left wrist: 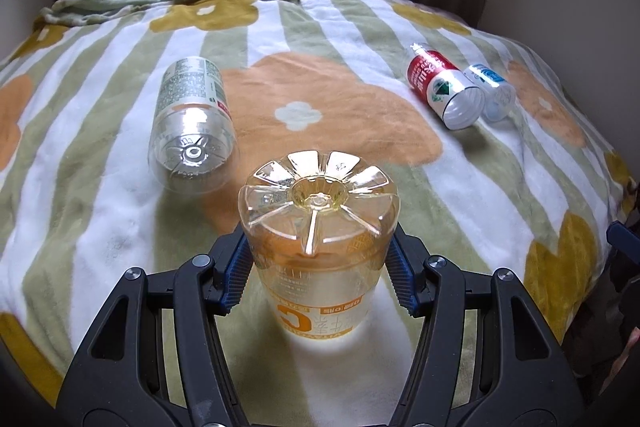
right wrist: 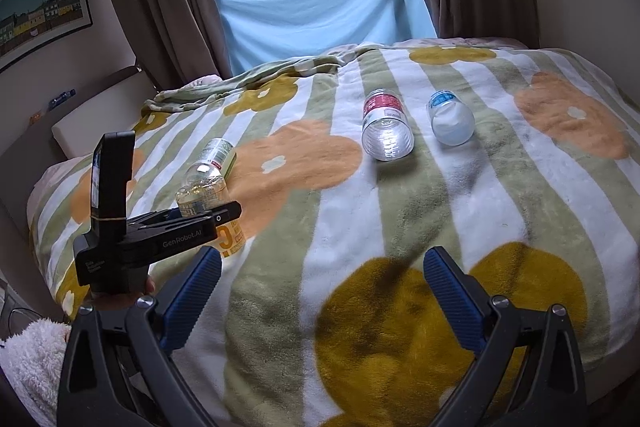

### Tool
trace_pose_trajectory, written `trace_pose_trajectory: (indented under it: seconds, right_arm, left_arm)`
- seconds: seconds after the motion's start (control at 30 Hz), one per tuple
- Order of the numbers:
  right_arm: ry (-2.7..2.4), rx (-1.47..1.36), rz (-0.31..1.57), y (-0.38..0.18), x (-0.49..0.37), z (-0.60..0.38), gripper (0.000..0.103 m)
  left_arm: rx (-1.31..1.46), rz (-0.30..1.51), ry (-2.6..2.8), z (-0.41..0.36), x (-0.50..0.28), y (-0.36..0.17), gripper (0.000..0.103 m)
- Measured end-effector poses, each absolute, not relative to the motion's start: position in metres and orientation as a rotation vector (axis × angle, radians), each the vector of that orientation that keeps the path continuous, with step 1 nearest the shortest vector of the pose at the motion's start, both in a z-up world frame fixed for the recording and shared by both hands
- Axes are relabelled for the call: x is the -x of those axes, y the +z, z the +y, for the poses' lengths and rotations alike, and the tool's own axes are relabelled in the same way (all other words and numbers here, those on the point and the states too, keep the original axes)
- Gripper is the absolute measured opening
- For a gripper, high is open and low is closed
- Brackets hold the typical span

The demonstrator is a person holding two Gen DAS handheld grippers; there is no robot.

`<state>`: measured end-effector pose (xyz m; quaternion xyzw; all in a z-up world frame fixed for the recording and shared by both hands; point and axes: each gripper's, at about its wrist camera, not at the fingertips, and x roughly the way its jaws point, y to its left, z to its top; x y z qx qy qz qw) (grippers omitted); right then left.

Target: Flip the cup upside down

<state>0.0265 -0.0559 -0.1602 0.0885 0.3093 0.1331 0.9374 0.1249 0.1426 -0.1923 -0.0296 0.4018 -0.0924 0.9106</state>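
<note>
1. The left hand-held gripper (left wrist: 318, 259) is clamped on the transparent yellow-tinted plastic cup with an orange printed label (left wrist: 320, 239). Its blue ribbed pads (left wrist: 236, 279) press both sides, and the cup stands base-up, mouth down on the bed's fleece blanket with green stripes and orange flowers (left wrist: 100, 219).
2. The right hand-held gripper (right wrist: 322, 291) hangs over the blanket with its jaws spread and nothing between them.
3. Three other cut bottle cups lie on their sides: a clear one with a green-and-white label (left wrist: 192, 123), a red-labelled one (left wrist: 444, 89) and a blue-labelled one (left wrist: 494, 93) just beside it.
4. Risk: the soft, uneven blanket may let the inverted cup tip on release, especially if one pad drags its thin wall.
5. Squeezing too hard could buckle the thin plastic.
</note>
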Motion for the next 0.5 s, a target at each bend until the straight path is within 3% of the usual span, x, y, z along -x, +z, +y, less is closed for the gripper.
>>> trace_pose_trajectory:
  seconds: [0.33, 0.4, 0.43, 0.47, 0.5]
  right_arm:
    - [0.275, -0.192, 0.634, -0.1601, -0.0281, -0.0546, 0.101]
    - [0.274, -0.190, 0.633, -0.1604, -0.0289, -0.0544, 0.101]
    - [0.273, -0.190, 0.632, -0.1606, -0.0290, -0.0541, 0.101]
    - [0.273, -0.190, 0.632, -0.1610, -0.0294, -0.0536, 0.101]
    - [0.273, -0.190, 0.633, -0.1606, -0.0291, -0.0540, 0.101]
  left_arm:
    - [0.043, 0.906, -0.207, 0.1414, -0.1293, -0.1926, 0.057]
    - [0.044, 0.927, -0.206, 0.1400, -0.1308, -0.1941, 0.071]
    - [0.049, 0.930, -0.200, 0.1401, -0.1306, -0.1949, 0.093]
    - [0.059, 0.924, -0.196, 0.1411, -0.1294, -0.1947, 0.103]
    - [0.080, 0.909, -0.200, 0.1433, -0.1272, -0.1935, 0.103]
